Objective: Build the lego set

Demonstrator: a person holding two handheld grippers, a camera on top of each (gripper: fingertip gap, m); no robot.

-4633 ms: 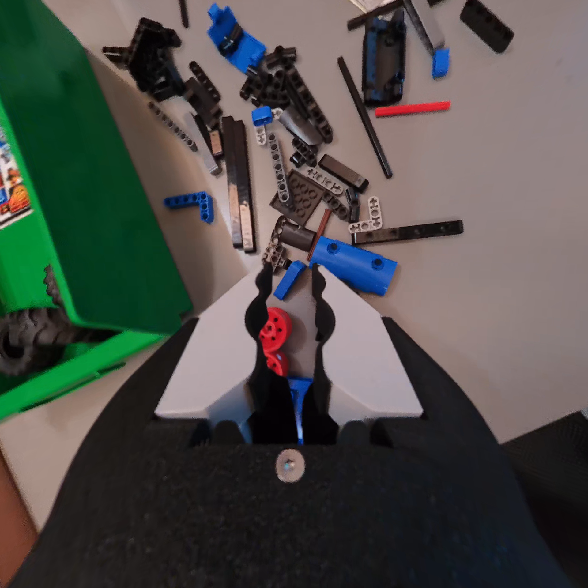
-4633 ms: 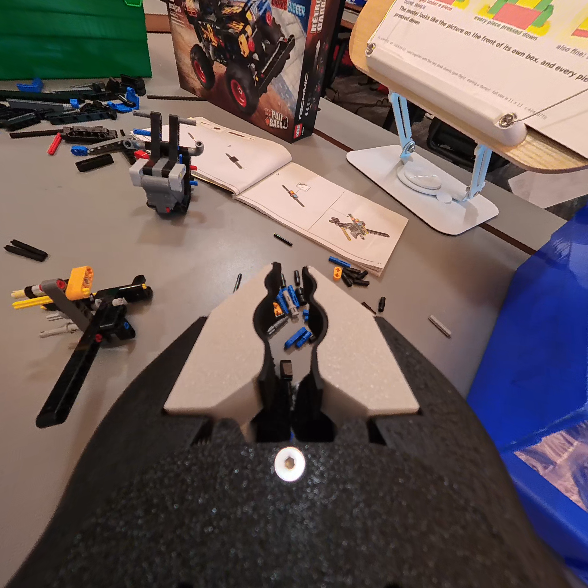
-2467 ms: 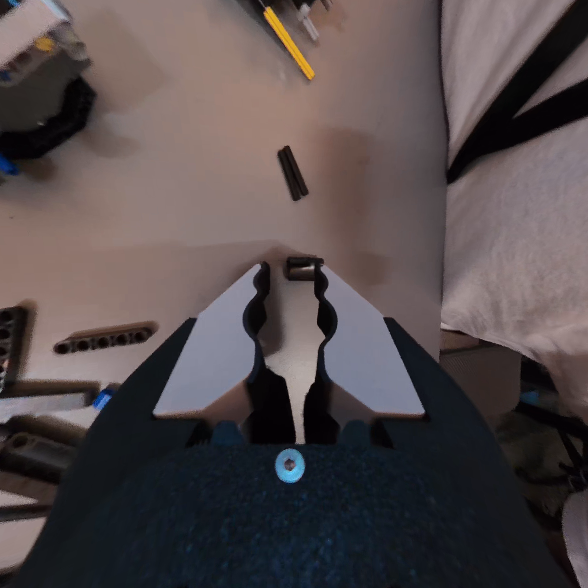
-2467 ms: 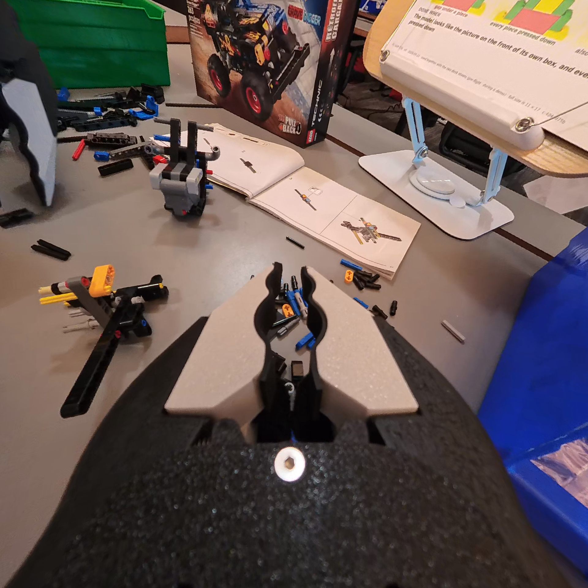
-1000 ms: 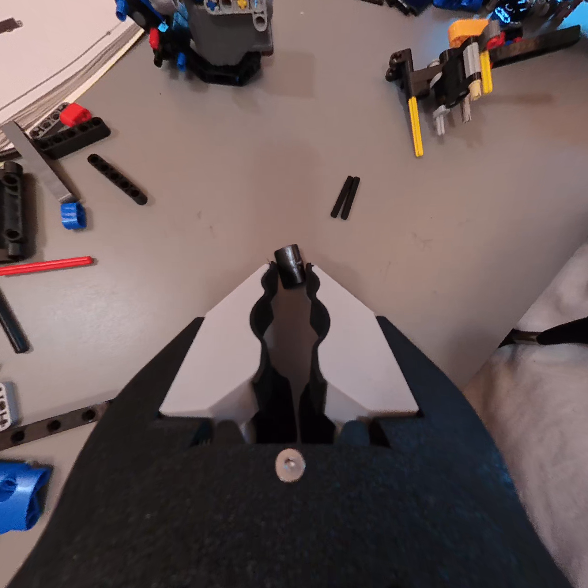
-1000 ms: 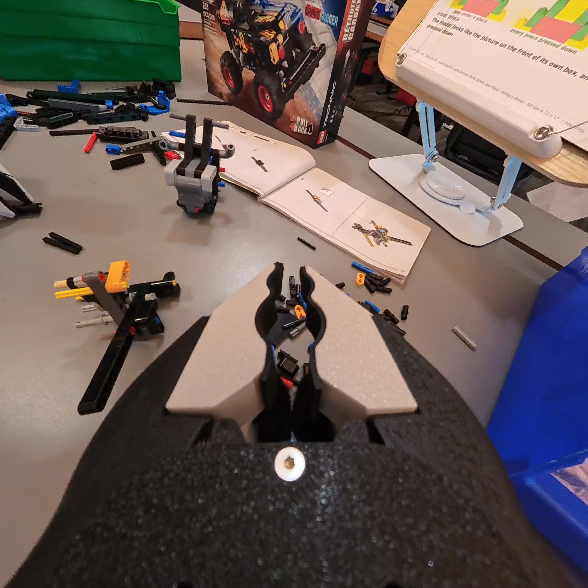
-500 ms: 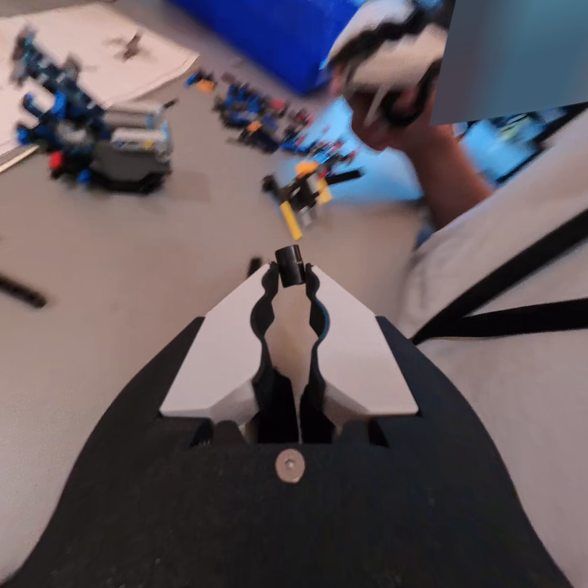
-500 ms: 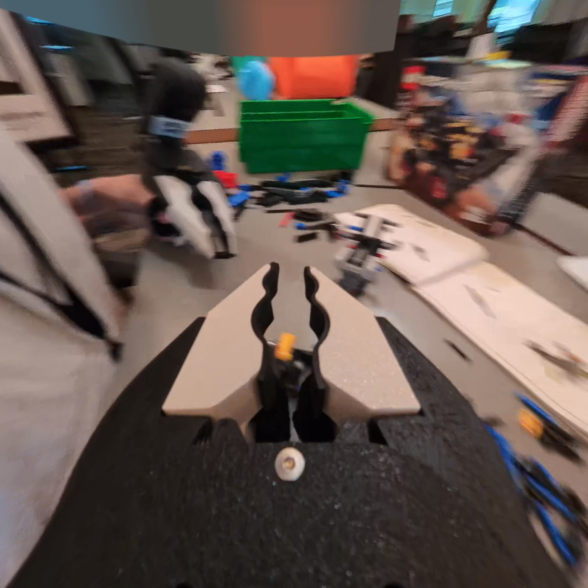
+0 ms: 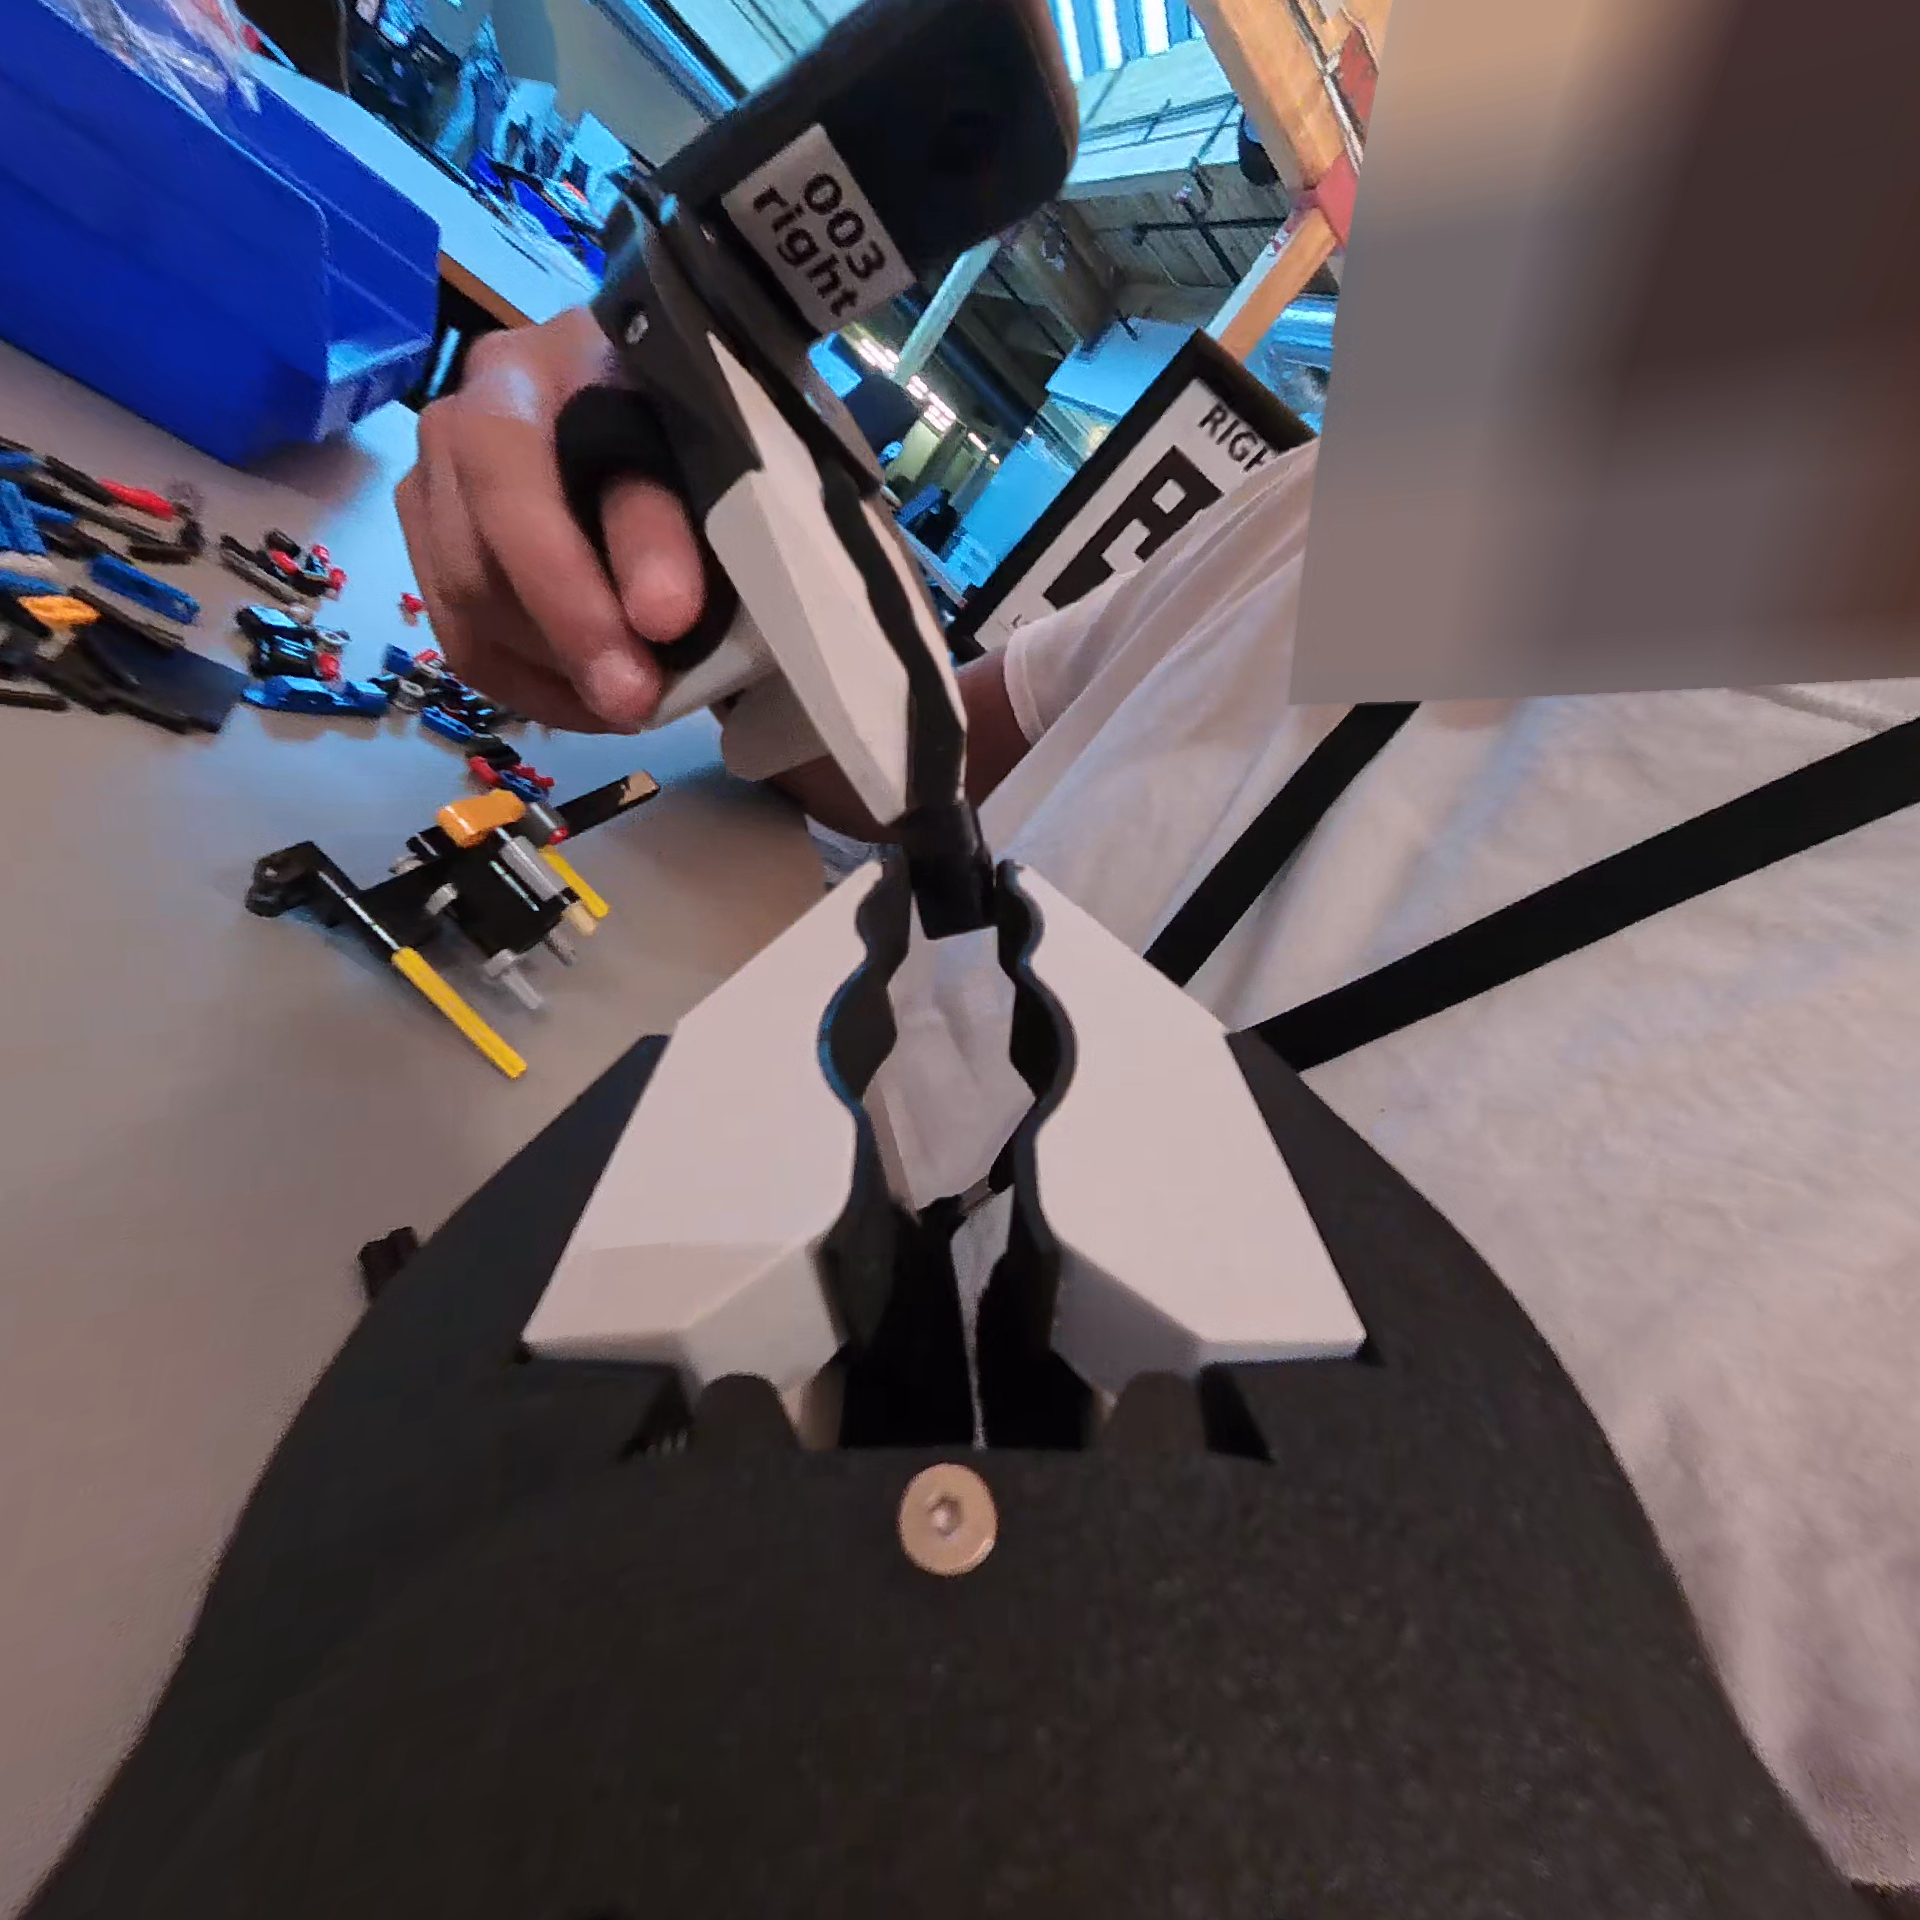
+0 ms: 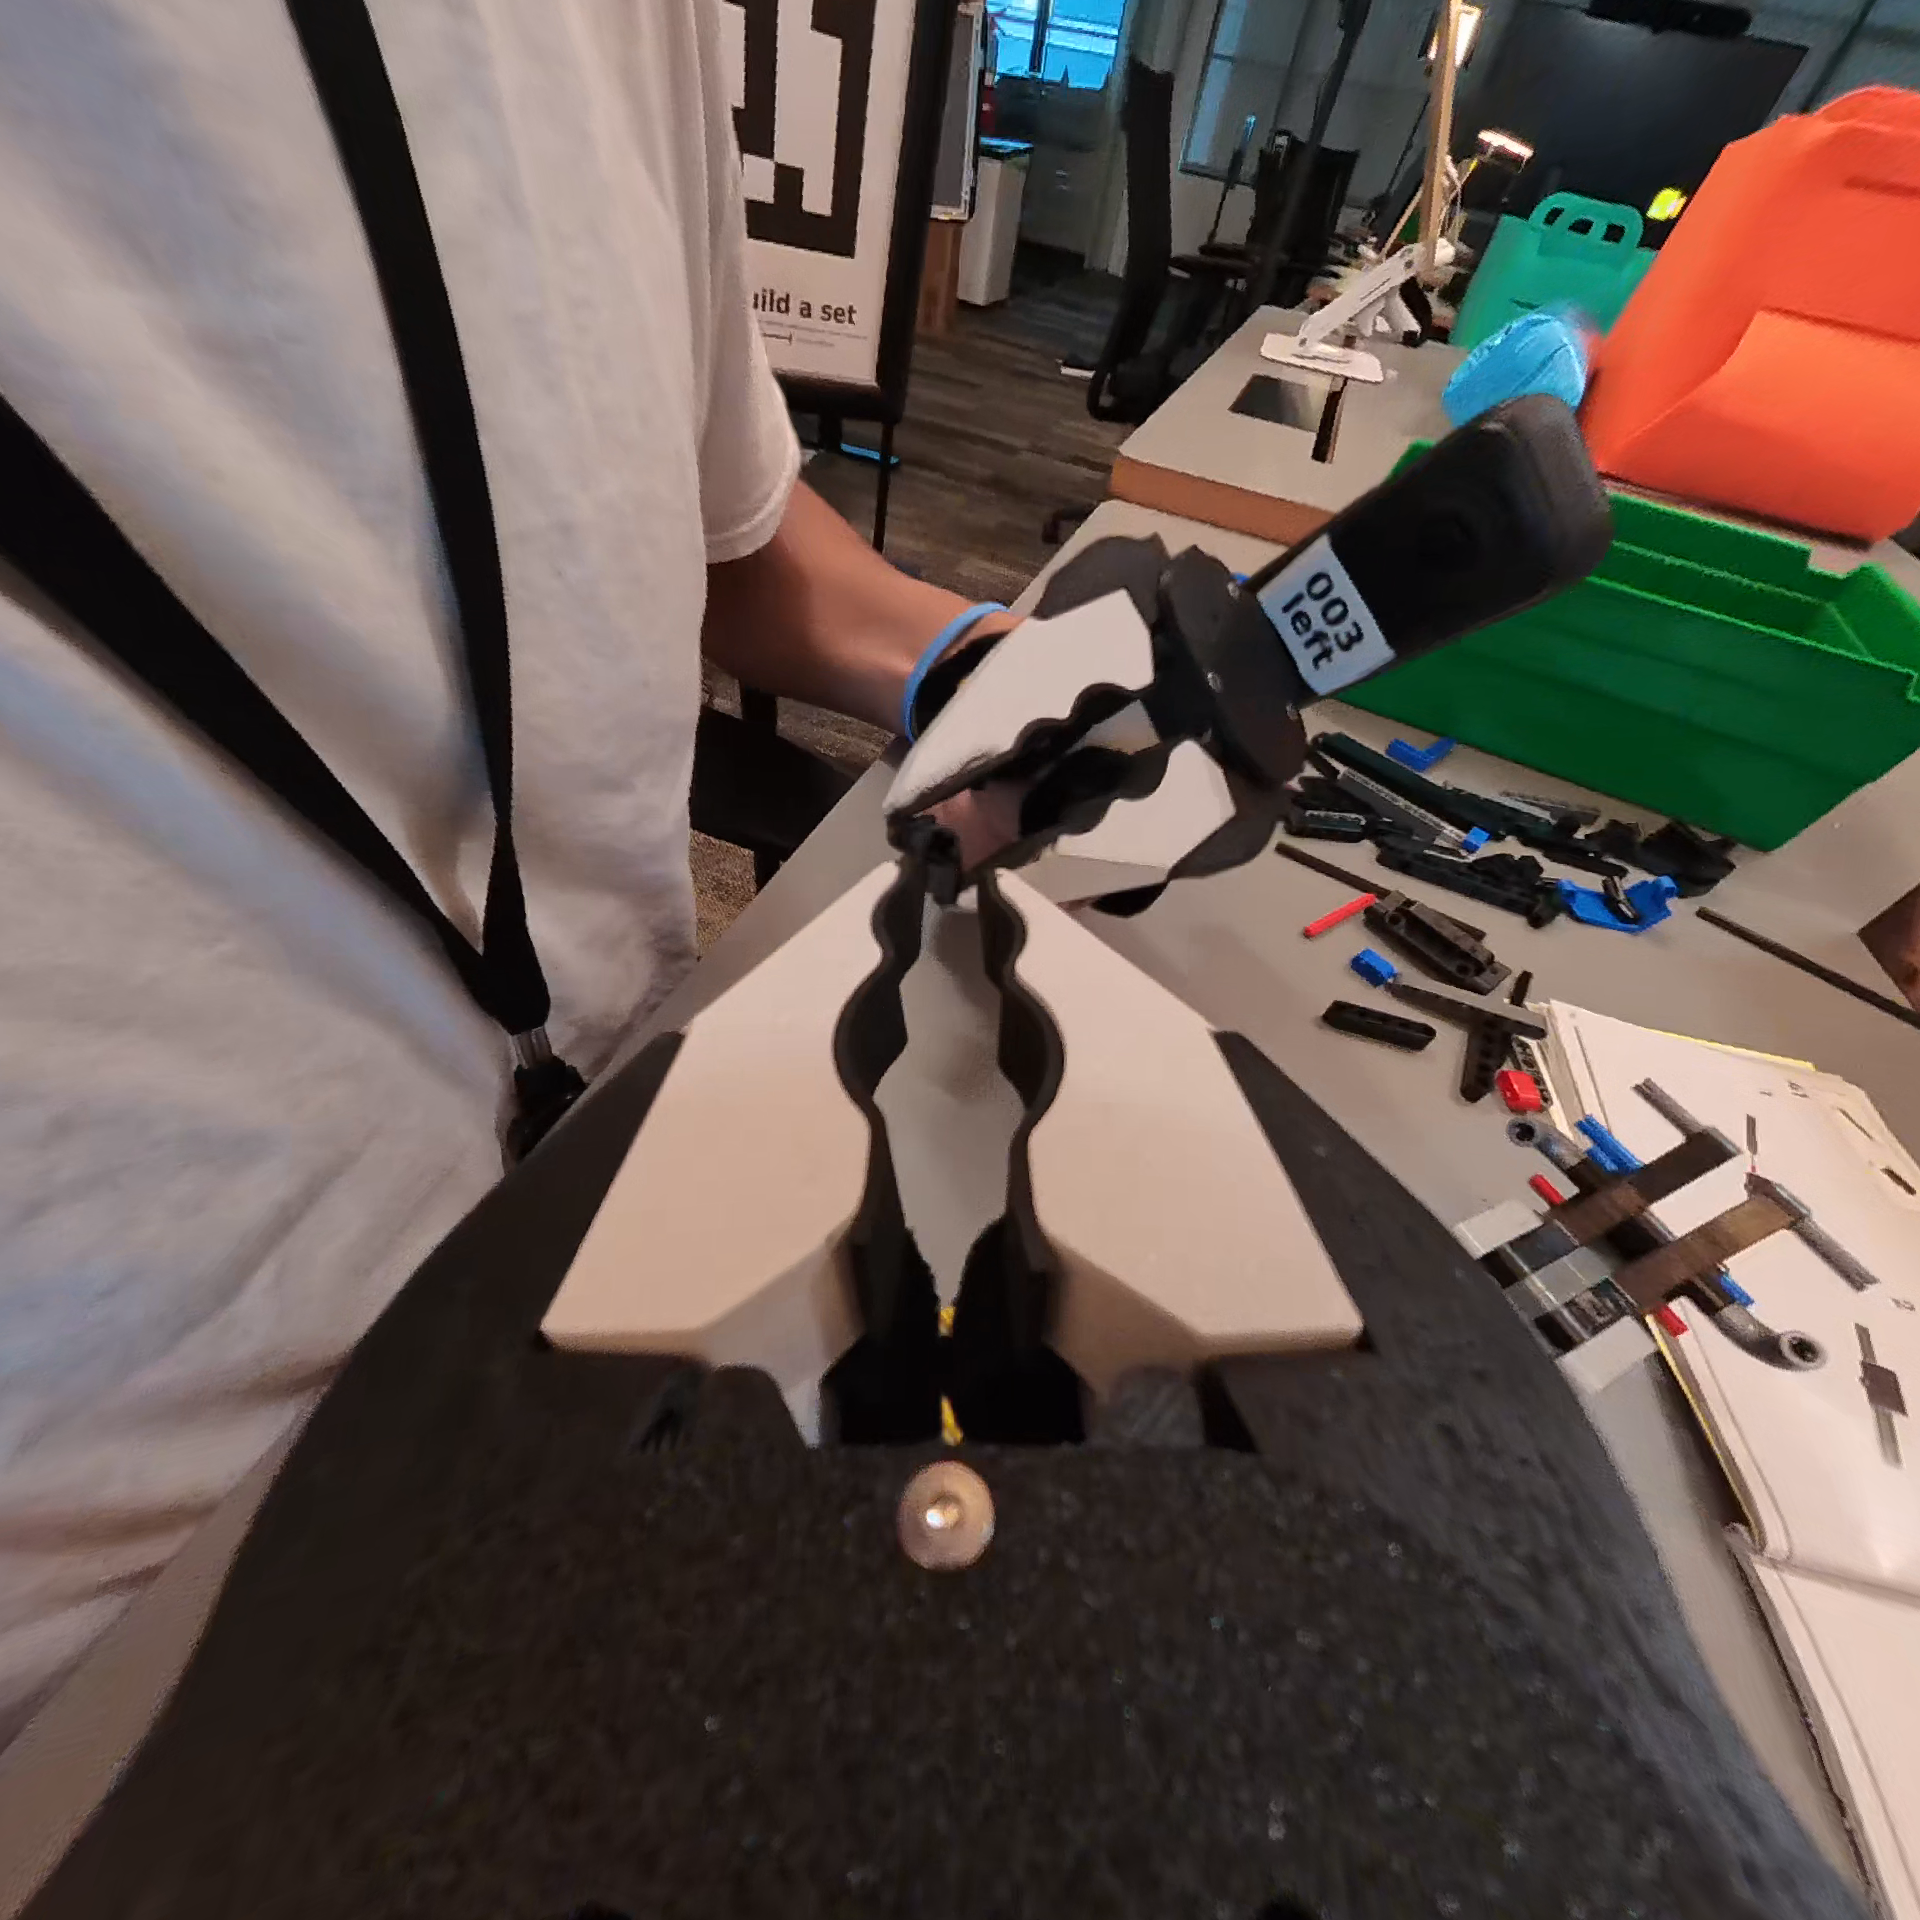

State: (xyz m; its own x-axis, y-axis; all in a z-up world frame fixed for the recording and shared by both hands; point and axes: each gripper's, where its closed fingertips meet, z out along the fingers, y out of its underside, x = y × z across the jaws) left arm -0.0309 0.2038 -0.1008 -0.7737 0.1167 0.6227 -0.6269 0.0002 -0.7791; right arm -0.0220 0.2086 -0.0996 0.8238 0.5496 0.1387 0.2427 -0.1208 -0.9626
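My left gripper (image 9: 940,899) is shut on a small black cylindrical lego piece (image 9: 951,883) and holds it in the air in front of the person's white shirt. My right gripper (image 10: 943,883) has its jaws a narrow gap apart, and nothing shows clamped between them. Its tips meet the black piece (image 10: 932,852) at the left gripper's (image 10: 920,831) tips. In the left wrist view the right gripper (image 9: 935,821) comes down from above, held by a hand. A black, yellow and orange sub-assembly (image 9: 457,883) lies on the grey table.
A green bin (image 10: 1662,665) stands at the back with loose black and blue parts (image 10: 1475,842) before it. An open instruction booklet (image 10: 1787,1164) and a grey-black assembly (image 10: 1600,1257) lie on the right. A blue bin (image 9: 208,260) and small loose pieces (image 9: 291,644) are on the other side. My two grippers' fingertips are within a few centimetres of each other.
My left gripper took a black piece off the table and lifted it. Both grippers swung up toward the person, and their tips now meet at the piece.
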